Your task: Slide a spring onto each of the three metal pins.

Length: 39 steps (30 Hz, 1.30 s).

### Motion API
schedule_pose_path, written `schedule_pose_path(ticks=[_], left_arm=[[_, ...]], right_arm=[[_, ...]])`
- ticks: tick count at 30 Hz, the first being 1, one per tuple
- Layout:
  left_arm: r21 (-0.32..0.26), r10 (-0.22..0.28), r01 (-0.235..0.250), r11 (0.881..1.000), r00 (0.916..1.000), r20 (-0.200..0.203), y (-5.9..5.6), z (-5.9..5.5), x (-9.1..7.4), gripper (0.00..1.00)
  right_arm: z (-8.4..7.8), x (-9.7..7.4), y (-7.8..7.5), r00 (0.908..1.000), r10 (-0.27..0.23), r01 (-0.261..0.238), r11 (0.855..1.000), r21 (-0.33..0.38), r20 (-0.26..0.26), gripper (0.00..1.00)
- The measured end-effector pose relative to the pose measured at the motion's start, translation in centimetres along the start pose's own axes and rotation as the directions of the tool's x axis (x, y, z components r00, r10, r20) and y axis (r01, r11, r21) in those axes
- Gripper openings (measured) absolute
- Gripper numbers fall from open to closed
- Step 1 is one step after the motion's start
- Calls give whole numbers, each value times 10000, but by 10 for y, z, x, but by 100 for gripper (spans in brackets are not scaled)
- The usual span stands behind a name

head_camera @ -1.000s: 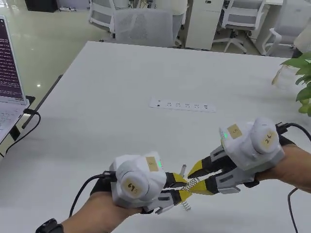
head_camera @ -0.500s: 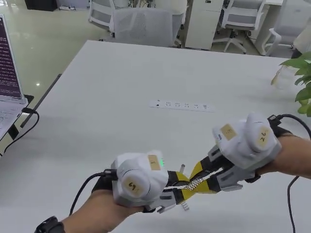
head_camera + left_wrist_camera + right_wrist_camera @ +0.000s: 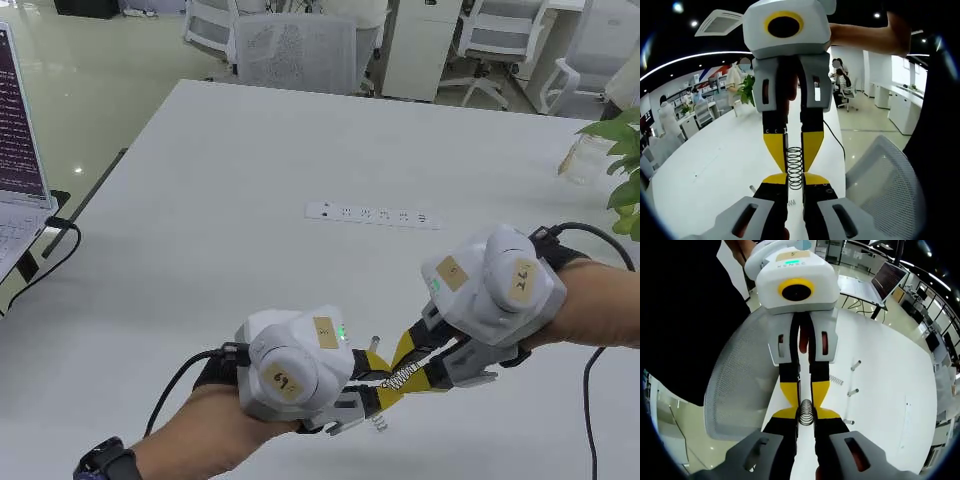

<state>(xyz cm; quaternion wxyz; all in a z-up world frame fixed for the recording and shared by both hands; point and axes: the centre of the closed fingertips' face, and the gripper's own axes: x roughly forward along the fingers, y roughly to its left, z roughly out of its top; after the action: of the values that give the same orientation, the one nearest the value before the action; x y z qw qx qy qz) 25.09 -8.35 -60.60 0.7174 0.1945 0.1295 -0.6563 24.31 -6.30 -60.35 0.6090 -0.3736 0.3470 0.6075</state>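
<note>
1. A laptop [image 3: 18,150] was seen at the far left edge, beside the white bench [image 3: 250,200].
2. The left gripper [image 3: 372,392] was held low over the near part of the bench, pointed toward the other gripper. In the left gripper view its jaws were narrowed onto the near end of a spring [image 3: 795,167].
3. The spring [image 3: 400,378] was held in the air between the two sets of yellow jaw tips, just above the bench and gripped at both ends.
4. One of the metal pins [image 3: 375,346] was seen standing upright on the bench just behind the left gripper's jaws. In the right gripper view, three were seen in a row on the bench.
5. A loose spring [image 3: 379,423] lay on the bench just beside the left gripper's jaws, near the pins.
6. The right gripper [image 3: 410,368] was angled down toward the left one, tips nearly meeting. In the right gripper view its jaws were closed narrowly around the spring, which was seen end-on.
7. A power strip [image 3: 372,215] lay farther back, mid-bench.
8. A plant [image 3: 622,165] was seen at the right edge.
</note>
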Motion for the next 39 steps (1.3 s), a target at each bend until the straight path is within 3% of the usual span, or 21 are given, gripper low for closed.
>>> schedule_pose_path(ticks=[9, 18, 27, 39], left_arm=[[-200, 25, -24, 9998, 10000, 36, -2, -5, 0, 2], [-375, 261, -260, 9990, 9997, 21, 1, -11, -6, 2], [-639, 449, -449, 9969, 9990, -14, 4, -20, -12, 3], [-1350, 944, -951, 9863, 9955, -114, 15, -37, -30, 10]], right_arm=[[0, 5, 3, 9998, 104, -104, 9999, -7, -152, 8], [6, 12, -1, 9999, -170, 170, 9997, -194, -4, 8], [12, 19, -3, 9999, -125, 127, 9997, -205, 84, 8], [13, 25, -15, 9996, -193, 195, 9998, -79, 183, 8]])
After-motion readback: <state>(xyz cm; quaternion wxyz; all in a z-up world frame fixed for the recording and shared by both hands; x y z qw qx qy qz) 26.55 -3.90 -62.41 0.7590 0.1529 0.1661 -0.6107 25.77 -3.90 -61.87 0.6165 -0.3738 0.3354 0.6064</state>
